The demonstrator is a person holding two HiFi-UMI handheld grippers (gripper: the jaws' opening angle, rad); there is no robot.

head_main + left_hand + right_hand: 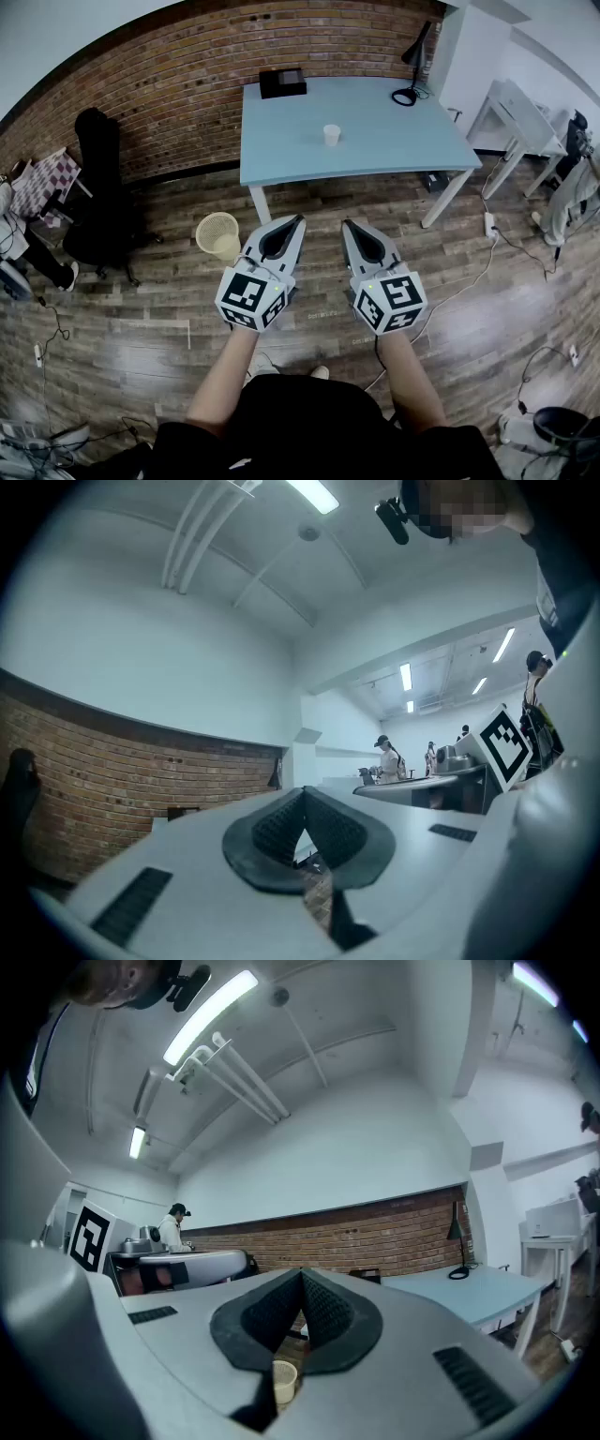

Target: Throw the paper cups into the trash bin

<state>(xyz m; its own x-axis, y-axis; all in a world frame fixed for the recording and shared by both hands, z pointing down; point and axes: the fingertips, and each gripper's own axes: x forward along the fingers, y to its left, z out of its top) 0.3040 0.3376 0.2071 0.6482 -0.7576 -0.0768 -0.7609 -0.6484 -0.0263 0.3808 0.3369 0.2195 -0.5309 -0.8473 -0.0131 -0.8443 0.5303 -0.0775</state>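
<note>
On the surface (394,141): one paper cup (331,135) is seen upright near the middle, well apart from both tools; a black box (282,82) and a lamp (411,67) are set at the far edge.
Trash bin (218,234): placed on the floor beside the near-left table leg, mouth up.
Left hand-held gripper (298,221): jaws pressed together, nothing held.
Right hand-held gripper (348,225): jaws likewise closed, empty.
Stage: judged as approach; no cup grasped yet.
Risk: the thin cup may be tipped or crushed if the jaws are opened late or closed hard; being light, it may miss the bin mouth if released from too far off.
</note>
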